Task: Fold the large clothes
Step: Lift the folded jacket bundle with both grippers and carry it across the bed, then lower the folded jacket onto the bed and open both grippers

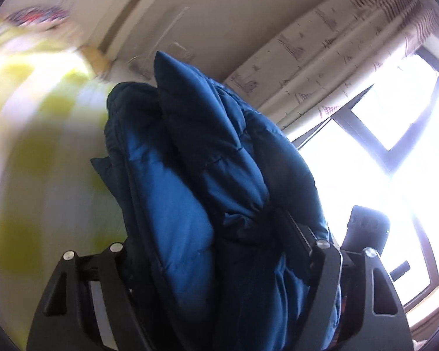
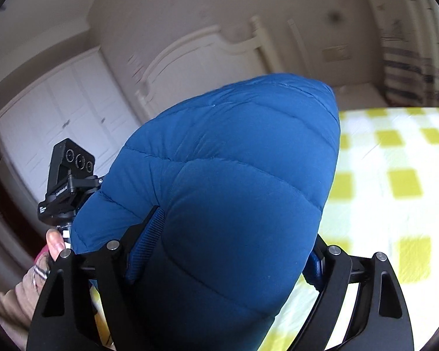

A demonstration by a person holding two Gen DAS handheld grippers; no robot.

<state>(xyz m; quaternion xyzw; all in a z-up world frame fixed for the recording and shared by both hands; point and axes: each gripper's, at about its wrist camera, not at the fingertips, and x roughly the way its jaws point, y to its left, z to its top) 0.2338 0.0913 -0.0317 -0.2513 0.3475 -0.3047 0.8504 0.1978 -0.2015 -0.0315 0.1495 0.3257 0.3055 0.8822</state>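
Left gripper (image 1: pixel 219 263), jaws clamped on a thick bunch of the blue padded jacket (image 1: pixel 196 175), raised above the yellow-checked bed (image 1: pixel 29 146). Right gripper (image 2: pixel 225 251), jaws likewise clamped on the jacket's puffed bulk, the bed beyond at right. A hand (image 2: pixel 54 244) shows lower left.

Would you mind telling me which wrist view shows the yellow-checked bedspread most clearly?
The right wrist view: the yellow-checked bedspread spreads across its right side beyond the blue puffer jacket, its squares only slightly blurred. The left wrist view shows the bedspread only as a smeared yellow-white blur on the left.
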